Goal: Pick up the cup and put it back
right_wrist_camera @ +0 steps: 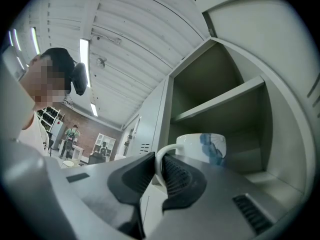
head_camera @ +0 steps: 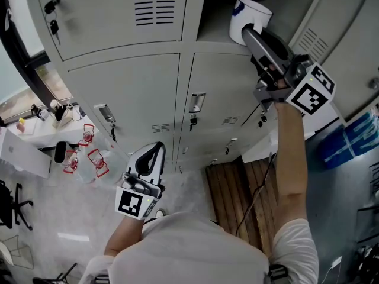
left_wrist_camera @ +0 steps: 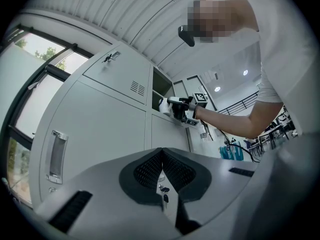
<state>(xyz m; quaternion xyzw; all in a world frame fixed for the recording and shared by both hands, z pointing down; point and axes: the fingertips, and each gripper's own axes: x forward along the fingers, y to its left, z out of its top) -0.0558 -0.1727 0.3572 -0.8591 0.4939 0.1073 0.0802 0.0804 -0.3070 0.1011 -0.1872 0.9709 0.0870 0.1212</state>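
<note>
Lockers [head_camera: 118, 87] fill the left of the head view, grey doors all shut. In front of them, lower middle of the frame, hangs the left gripper [head_camera: 153, 155]. Its jaws are pressed together with nothing between them. That looks like a gripper parked low and out of the way, since this job only asks for one.

Moving right, one door stands open at the top of the frame and shows a bare compartment [head_camera: 219, 10], and that's where the action is. The cup [head_camera: 249, 16], white with a blue mark on its side, sits right at the mouth of that compartment, upper right of the head view. Whether its base rests on the compartment floor or hangs just clear of it, I can't tell from here.

The right gripper [head_camera: 254, 40] is up there on a fully stretched arm [head_camera: 290, 152], because that opening is high. Its jaws stand narrow, pinched on the cup's handle [right_wrist_camera: 165, 148], the thin loop squeezed between the ribbed pads. Taking the handle makes sense, as the body looks too wide for a comfortable bite. An inner shelf [right_wrist_camera: 220, 101] shows above and behind the cup. My read is that the cup is either just leaving the compartment or just going back in.
</note>
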